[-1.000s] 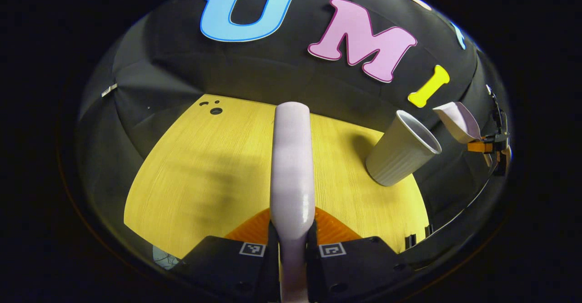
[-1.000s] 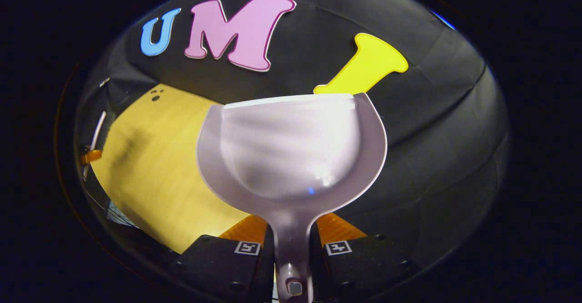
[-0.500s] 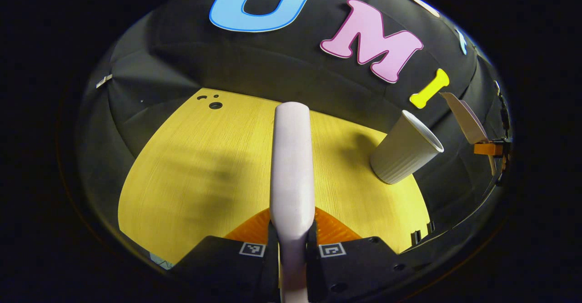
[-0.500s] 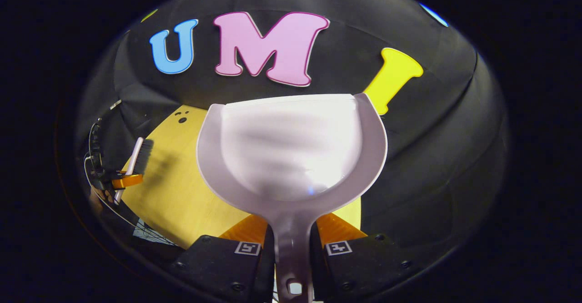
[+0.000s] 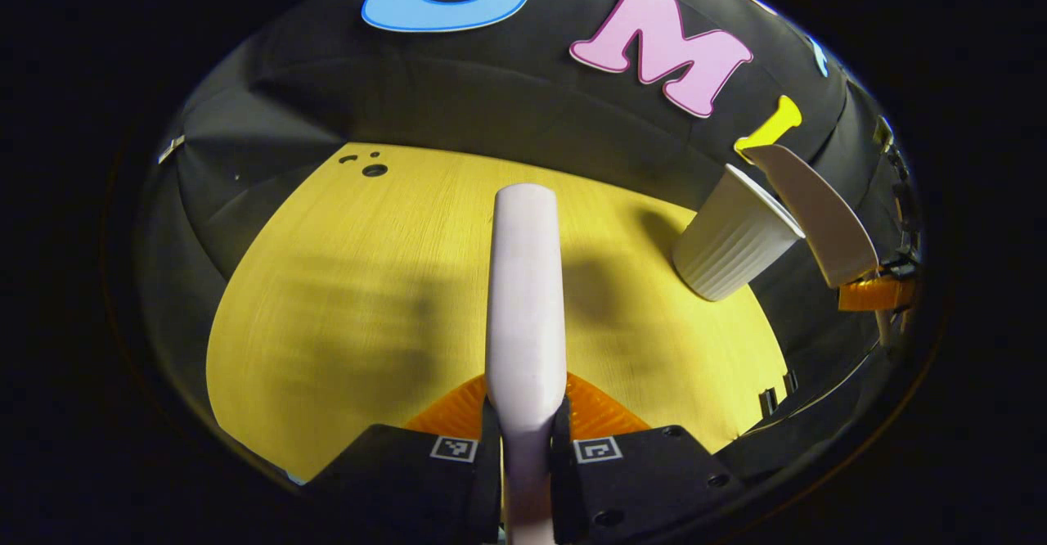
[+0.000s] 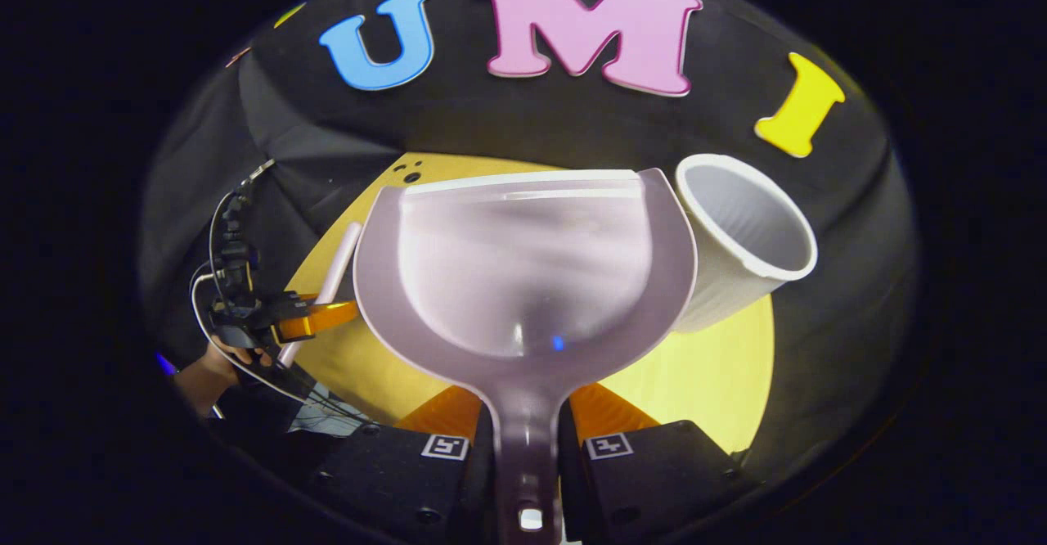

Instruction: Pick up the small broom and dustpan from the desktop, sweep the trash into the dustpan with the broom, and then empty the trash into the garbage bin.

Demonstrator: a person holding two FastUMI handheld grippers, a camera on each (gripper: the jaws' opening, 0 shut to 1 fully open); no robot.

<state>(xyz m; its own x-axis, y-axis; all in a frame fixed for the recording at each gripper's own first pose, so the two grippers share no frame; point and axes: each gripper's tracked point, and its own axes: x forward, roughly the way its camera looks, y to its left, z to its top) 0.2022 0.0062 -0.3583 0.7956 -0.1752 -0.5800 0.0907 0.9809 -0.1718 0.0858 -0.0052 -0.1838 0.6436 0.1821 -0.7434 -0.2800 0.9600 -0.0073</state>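
Left tongs [image 5: 525,426] are clamping the broom [image 5: 523,299] by its handle, both fingers pressing on it. The handle is pointing straight ahead over the yellow desk [image 5: 343,283], held above the surface; bristles aren't visible in the left gripper view.

Right tongs [image 6: 527,439] are clamping the dustpan [image 6: 523,267] by its handle, both fingers on it. The pan is sitting roughly level, open side facing the camera, its front lip pointing toward the booth wall. No trash is showing inside the pan.

The garbage bin [image 6: 740,238] is a pale ribbed cup standing on the desk's far right part. In the right gripper view it's just beside the dustpan's right edge, mouth partly overlapped by the pan rim; can't tell if they're touching. In the left gripper view the bin [image 5: 732,238] is sitting near the desk's edge with the dustpan [image 5: 818,213] hanging just beside it to the right, tilted, held by the other tongs [image 5: 871,291].

In the right gripper view the left tongs [image 6: 315,320] are showing at far left with a hand [image 6: 233,357] behind them, broom handle angling up over the desk.
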